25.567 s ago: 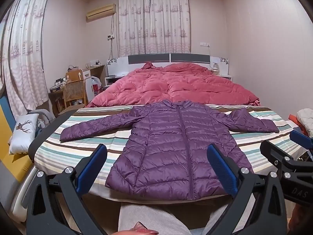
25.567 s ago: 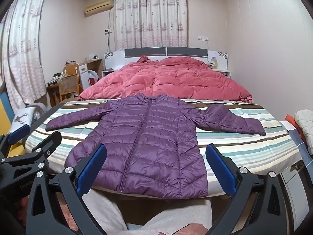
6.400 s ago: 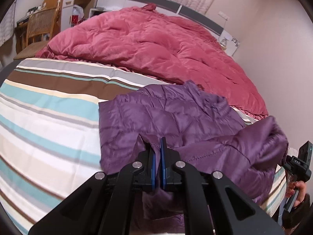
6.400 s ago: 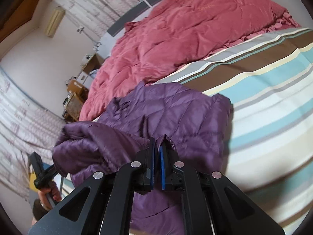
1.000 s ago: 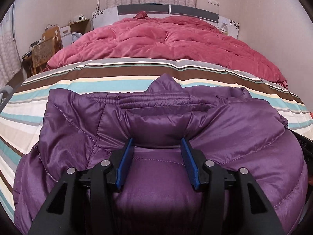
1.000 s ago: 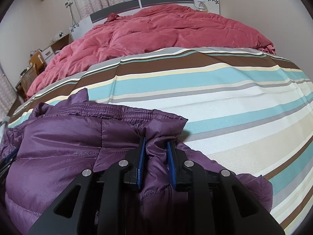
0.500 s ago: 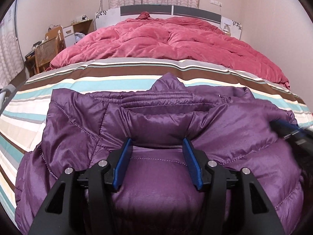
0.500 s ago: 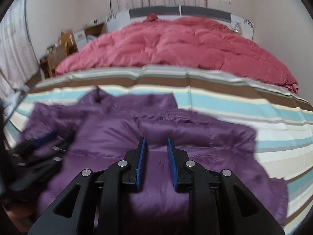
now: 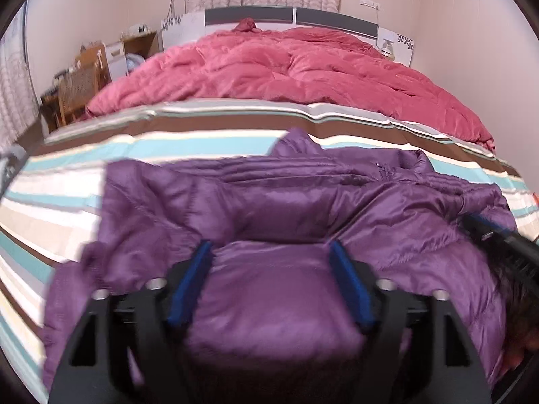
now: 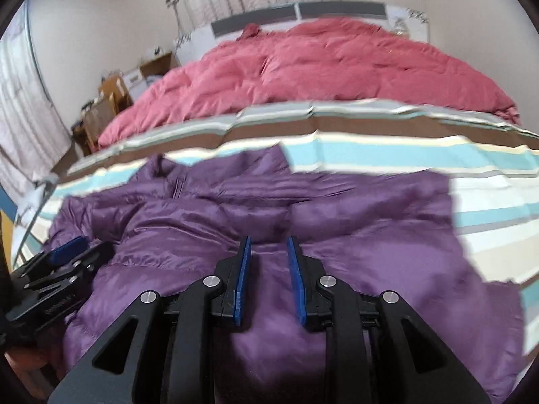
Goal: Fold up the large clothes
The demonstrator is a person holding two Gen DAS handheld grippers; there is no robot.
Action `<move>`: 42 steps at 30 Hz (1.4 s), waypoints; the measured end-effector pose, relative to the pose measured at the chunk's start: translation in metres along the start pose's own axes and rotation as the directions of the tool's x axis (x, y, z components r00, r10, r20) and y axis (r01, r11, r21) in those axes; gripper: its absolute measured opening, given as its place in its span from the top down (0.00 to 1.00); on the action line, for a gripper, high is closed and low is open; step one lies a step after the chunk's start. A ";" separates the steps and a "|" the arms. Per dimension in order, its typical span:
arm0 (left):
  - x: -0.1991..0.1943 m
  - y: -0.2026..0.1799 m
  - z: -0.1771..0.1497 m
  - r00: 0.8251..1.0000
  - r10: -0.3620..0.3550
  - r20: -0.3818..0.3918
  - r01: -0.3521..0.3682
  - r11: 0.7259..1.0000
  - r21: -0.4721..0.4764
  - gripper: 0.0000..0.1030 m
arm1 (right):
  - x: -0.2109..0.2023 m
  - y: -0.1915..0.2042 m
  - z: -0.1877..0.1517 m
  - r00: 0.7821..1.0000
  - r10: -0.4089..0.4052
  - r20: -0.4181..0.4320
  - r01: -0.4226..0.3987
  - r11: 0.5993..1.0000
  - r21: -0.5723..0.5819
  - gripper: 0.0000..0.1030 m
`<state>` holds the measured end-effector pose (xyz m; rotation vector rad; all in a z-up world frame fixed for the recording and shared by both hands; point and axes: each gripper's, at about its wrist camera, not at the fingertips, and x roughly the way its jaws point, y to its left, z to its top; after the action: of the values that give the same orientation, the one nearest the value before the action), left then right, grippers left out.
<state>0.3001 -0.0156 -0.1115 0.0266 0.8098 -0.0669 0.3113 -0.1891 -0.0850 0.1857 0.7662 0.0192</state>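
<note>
Your left tongs [image 9: 269, 256] are hovering spread over the jacket [image 9: 303, 202], gripping nothing; your right tongs [image 10: 267, 252] are sitting slightly parted, also empty. The jacket is lying folded and bunched on the striped sheet [image 9: 84, 155], probably released to settle.

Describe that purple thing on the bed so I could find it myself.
Start at the bed's striped sheet, in front of the heaped pink quilt. The purple jacket lies bunched there, at the near edge. It alone is glossy, dark purple and quilted.
</note>
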 end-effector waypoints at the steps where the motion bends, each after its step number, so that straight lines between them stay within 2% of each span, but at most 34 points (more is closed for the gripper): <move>1: -0.004 0.004 0.000 1.000 0.014 0.013 -0.015 1.000 0.004 0.20 | -0.007 -0.006 -0.001 1.000 -0.022 0.013 0.022 1.000 0.006 0.78; 3: -0.012 0.015 -0.001 0.998 0.056 0.031 -0.056 0.998 0.001 0.19 | -0.014 -0.020 -0.002 0.998 -0.063 0.019 0.063 0.997 0.033 0.78; 5: -0.009 0.028 -0.004 0.995 0.099 0.018 -0.099 0.995 -0.018 0.17 | -0.011 -0.034 -0.005 0.993 -0.114 0.001 0.114 0.992 0.058 0.78; 6: -0.005 0.032 -0.005 0.995 0.103 0.006 -0.103 0.994 -0.030 0.16 | -0.006 -0.041 -0.008 0.995 -0.101 -0.019 0.102 0.992 0.079 0.78; 8: 0.007 0.039 -0.009 0.997 0.079 -0.019 -0.080 0.995 -0.066 0.15 | 0.001 -0.045 -0.011 0.995 -0.095 -0.026 0.097 0.992 0.086 0.78; 11: 0.017 0.039 -0.008 0.996 0.074 -0.043 -0.077 0.995 -0.065 0.14 | 0.009 -0.037 -0.014 0.990 -0.137 -0.023 0.138 0.989 0.047 0.78; 14: 0.021 0.041 -0.008 0.997 0.059 -0.052 -0.062 0.995 -0.078 0.14 | 0.011 -0.038 -0.014 0.991 -0.133 -0.028 0.134 0.990 0.050 0.78; 19: 0.007 0.046 -0.010 0.998 0.043 -0.044 -0.047 0.995 -0.090 0.13 | 0.006 -0.035 -0.011 0.989 -0.144 -0.037 0.146 0.989 0.033 0.76; 22: -0.014 0.051 -0.018 0.999 0.044 -0.021 -0.046 0.994 -0.099 0.06 | -0.008 -0.031 -0.011 0.989 -0.146 -0.033 0.147 0.989 0.018 0.76; 27: -0.048 0.076 -0.038 0.996 0.092 0.023 -0.086 0.981 -0.172 0.05 | -0.039 -0.019 -0.020 0.996 -0.089 -0.010 0.089 0.996 0.023 0.76; 33: -0.063 0.113 -0.072 0.996 0.094 -0.008 -0.092 0.952 -0.292 0.04 | -0.069 0.004 -0.039 1.000 -0.013 0.008 0.013 1.000 0.003 0.76; 39: -0.069 0.133 -0.098 1.000 0.010 -0.027 -0.019 0.923 -0.385 0.04 | -0.092 0.020 -0.059 0.998 0.054 0.011 -0.054 0.999 0.006 0.76; 42: -0.071 0.132 -0.107 0.999 -0.032 -0.032 0.016 0.919 -0.394 0.05 | -0.100 0.031 -0.068 0.996 0.088 0.011 -0.088 0.996 -0.010 0.76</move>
<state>0.1828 0.1251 -0.1339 -0.3651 0.8499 0.0752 0.1931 -0.1565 -0.0589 0.2102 0.7459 0.1053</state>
